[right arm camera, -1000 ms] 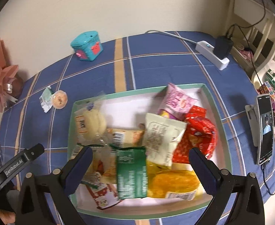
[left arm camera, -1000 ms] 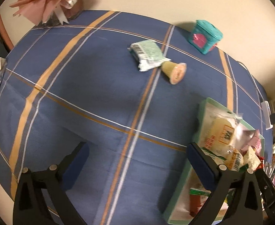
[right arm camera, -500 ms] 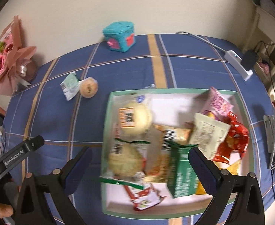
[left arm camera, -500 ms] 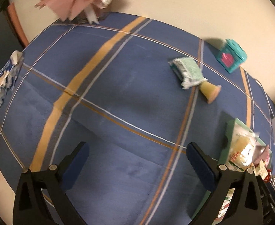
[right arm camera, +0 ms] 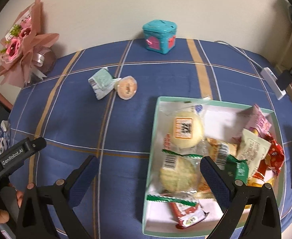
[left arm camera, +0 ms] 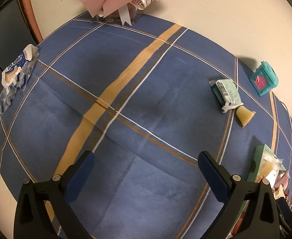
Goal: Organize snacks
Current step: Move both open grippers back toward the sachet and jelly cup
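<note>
Your table [left arm camera: 138, 103] wore a blue plaid cloth, and the mint-rimmed tray [right arm camera: 154, 139] of snacks sat at its right part, long axis running away from you. Your right gripper [right arm camera: 150, 179] hovered with its jaws spread wide and empty, straddling the tray's left wall above a clear-wrapped bun [right arm camera: 178, 175]. Your left gripper [left arm camera: 146, 171] was likewise released over bare cloth. A pale green packet [left arm camera: 226, 93] lay flat well ahead and to the right of it, long axis slanting from far-left to near-right, crimped end touching a small jelly cup [left arm camera: 244, 116] tipped on its side, lid facing right. A teal tin [left arm camera: 263, 78] stood beyond by the wall.
</note>
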`<state>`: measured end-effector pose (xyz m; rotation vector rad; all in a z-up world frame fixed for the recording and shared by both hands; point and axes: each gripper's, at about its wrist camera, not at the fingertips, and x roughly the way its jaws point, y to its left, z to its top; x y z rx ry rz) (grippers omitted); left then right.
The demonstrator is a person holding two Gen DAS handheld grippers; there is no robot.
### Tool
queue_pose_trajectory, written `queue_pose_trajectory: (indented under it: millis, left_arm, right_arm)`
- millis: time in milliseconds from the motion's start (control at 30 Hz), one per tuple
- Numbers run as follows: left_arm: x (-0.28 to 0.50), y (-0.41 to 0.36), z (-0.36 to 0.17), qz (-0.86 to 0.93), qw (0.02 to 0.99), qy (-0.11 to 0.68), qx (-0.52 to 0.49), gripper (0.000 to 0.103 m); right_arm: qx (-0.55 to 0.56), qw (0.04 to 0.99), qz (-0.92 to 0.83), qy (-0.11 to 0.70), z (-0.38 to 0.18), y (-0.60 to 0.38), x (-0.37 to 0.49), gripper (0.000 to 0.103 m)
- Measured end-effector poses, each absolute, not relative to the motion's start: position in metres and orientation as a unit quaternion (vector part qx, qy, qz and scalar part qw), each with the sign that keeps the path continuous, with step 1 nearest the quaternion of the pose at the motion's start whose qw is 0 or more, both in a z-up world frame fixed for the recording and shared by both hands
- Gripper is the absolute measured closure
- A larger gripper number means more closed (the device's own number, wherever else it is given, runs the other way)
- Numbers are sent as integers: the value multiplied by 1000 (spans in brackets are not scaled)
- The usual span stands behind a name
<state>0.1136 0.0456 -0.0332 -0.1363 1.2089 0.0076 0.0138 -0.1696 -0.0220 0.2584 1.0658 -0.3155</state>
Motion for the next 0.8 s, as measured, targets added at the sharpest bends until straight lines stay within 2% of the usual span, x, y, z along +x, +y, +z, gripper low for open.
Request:
queue_pose_trajectory:
  millis: [800]
  left_arm:
    - [175, -1, -31, -72, 844, 530, -50, 0]
  right_arm:
    - [107, 873, -125, 458, -24, -177, 87, 0]
